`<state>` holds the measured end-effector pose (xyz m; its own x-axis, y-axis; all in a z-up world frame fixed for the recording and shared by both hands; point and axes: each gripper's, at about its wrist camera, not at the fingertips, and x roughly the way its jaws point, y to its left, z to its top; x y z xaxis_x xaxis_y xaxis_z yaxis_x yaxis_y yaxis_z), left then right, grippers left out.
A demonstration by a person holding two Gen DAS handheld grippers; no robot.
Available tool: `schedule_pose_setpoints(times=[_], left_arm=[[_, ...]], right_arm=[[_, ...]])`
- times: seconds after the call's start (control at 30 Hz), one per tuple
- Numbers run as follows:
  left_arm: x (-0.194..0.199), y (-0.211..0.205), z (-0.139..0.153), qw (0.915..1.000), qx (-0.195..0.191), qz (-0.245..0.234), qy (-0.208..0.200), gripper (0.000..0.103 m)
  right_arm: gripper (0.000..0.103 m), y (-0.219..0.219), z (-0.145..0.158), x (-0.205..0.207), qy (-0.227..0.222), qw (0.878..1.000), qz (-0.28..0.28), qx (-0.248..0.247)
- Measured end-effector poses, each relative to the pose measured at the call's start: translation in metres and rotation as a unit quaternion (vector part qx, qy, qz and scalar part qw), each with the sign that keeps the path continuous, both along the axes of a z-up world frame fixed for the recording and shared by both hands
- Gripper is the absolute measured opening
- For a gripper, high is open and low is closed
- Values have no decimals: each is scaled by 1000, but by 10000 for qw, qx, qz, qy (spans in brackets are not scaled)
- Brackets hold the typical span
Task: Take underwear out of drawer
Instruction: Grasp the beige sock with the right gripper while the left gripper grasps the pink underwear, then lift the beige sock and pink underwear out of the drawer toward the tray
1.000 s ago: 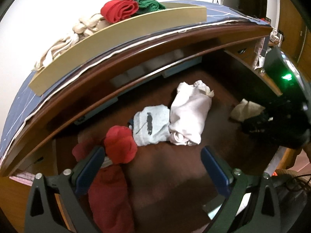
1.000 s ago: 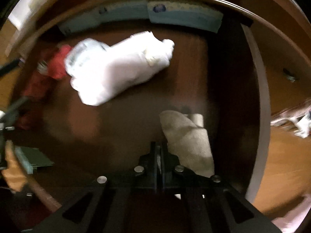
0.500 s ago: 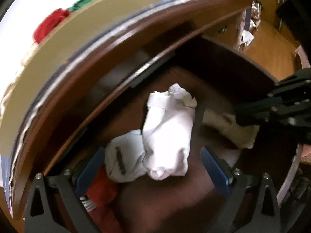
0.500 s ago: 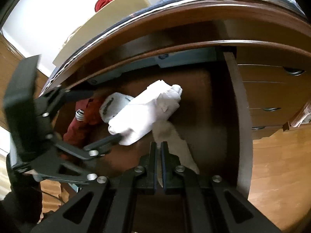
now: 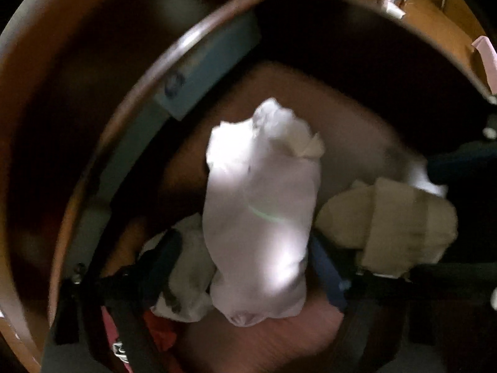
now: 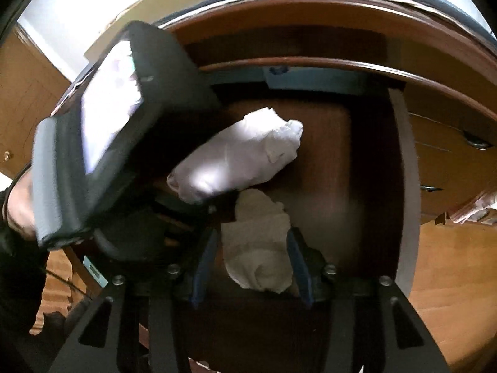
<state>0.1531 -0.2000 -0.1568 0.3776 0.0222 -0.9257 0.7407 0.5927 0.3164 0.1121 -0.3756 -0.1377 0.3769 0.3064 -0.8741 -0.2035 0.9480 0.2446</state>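
In the open wooden drawer (image 6: pixel 403 171) lies a white rolled underwear (image 5: pixel 261 217), also in the right wrist view (image 6: pixel 242 158). My left gripper (image 5: pixel 243 248) reaches down over it, jaws closing, one finger each side of the roll. A grey-white piece (image 5: pixel 189 267) sits against the left fingers (image 5: pixel 161 264). Whether the pads press is unclear. A beige rolled piece (image 6: pixel 257 248) lies between the blue pads (image 6: pixel 298 264) of my right gripper (image 6: pixel 251 236), whose jaws are opening. The same beige piece (image 5: pixel 394 227) shows right of the white roll.
Red cloth (image 5: pixel 158 332) lies at the drawer's near left. The left gripper's dark body (image 6: pixel 124 140) and a hand (image 6: pixel 18 211) fill the left of the right wrist view. More drawers (image 6: pixel 450 161) stand to the right, above a wooden floor (image 6: pixel 450 264).
The left gripper dropped into the drawer over the white roll and its jaws narrowed. The right gripper's jaws went from shut to apart, now either side of the beige piece.
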Motion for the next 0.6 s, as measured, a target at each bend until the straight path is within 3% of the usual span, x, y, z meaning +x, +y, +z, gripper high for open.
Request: schedule_pose_setpoints(times=[0.1, 0.2, 0.23, 0.27, 0.4, 0.6], left_arm=[[7, 6, 2, 9992, -347, 14, 207, 68], [8, 7, 4, 9986, -448, -28, 296, 46], [7, 8, 5, 9985, -449, -20, 312, 33], [8, 10, 6, 9985, -438, 22, 321, 28], [-3, 23, 21, 9981, -542, -87, 281, 25], [-29, 60, 48, 9940, -1074, -33, 183, 25]], right_arm=[[50, -3, 0, -1, 28, 10000, -47, -19], [50, -2, 0, -3, 48, 10000, -45, -61], [50, -1, -1, -4, 57, 9999, -35, -93], [50, 0, -1, -5, 72, 9999, -23, -117], [50, 1, -4, -4, 106, 9998, 6, -174], [50, 15, -19, 11, 370, 9989, 119, -266]])
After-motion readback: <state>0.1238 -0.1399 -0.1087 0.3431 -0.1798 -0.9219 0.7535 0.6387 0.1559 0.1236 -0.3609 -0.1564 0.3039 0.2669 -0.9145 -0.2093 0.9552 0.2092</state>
